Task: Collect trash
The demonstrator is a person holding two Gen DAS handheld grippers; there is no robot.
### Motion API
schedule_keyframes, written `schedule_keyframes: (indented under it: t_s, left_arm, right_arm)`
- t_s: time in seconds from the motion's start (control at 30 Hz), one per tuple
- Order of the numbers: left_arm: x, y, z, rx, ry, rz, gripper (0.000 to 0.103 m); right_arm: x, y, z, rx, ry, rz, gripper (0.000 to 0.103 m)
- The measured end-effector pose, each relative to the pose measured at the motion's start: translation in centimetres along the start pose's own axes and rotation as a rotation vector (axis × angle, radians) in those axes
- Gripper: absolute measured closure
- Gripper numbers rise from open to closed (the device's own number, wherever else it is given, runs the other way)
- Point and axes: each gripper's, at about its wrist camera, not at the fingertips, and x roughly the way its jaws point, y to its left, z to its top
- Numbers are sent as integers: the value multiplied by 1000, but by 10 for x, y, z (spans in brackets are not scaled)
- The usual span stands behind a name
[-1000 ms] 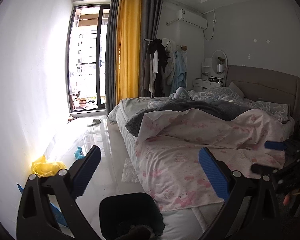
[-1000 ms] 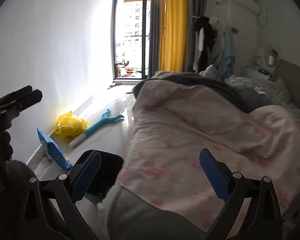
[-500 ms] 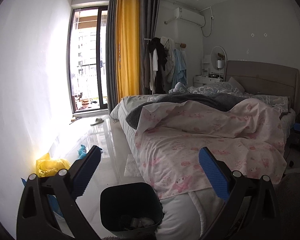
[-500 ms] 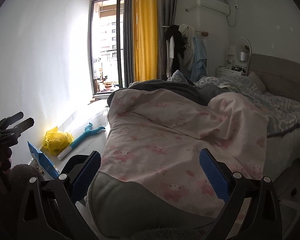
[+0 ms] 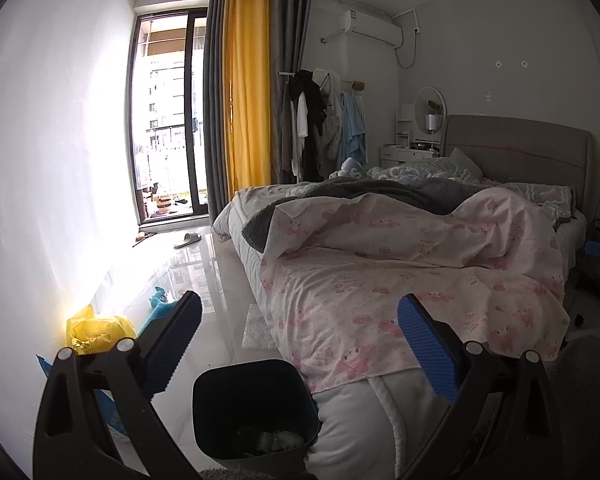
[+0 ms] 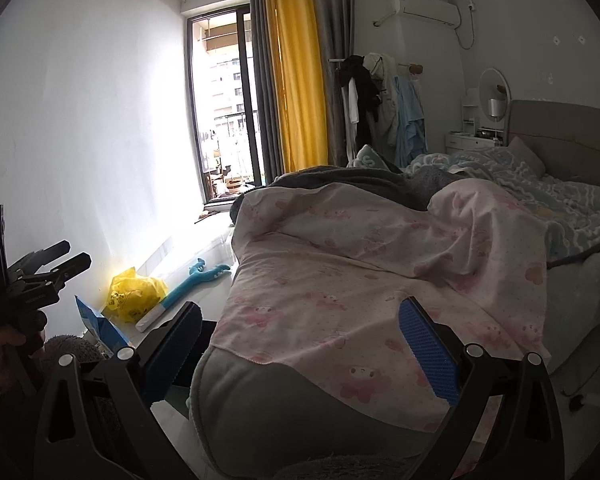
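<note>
A black trash bin [image 5: 256, 412] stands on the floor at the bed's foot corner, with some crumpled trash inside. My left gripper [image 5: 300, 344] is open and empty above it. By the left wall lie a yellow plastic bag [image 5: 96, 330] [image 6: 134, 294], a blue packet [image 6: 100, 326], a teal toy [image 6: 196, 278] and a clear bubble-wrap sheet [image 5: 258, 326]. My right gripper [image 6: 300, 350] is open and empty over the bed's foot end. The left gripper also shows at the left edge of the right wrist view [image 6: 32, 280].
A bed [image 5: 400, 280] with a pink patterned sheet fills the right side. A slipper [image 5: 188, 239] lies near the balcony door [image 5: 168, 120]. Yellow and grey curtains, a clothes rack [image 5: 324, 120] and a white dresser [image 5: 408, 154] stand at the back. The floor is glossy white tile.
Both grippers have pulled back and tilted, so more of the room shows. The bin has come fully into the left wrist view. Both stay open.
</note>
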Motion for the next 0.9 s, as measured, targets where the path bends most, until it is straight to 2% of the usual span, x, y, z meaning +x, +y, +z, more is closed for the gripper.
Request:
schedule_keyframes:
  t_s: [0.17, 0.9]
  left_arm:
    - [2, 3, -1, -22, 11, 15, 3]
    - [2, 0, -3, -2, 10, 20, 3]
  right_arm:
    - [-1, 1, 0, 3, 0, 2, 3]
    - [-1, 2, 0, 6, -3, 4, 3]
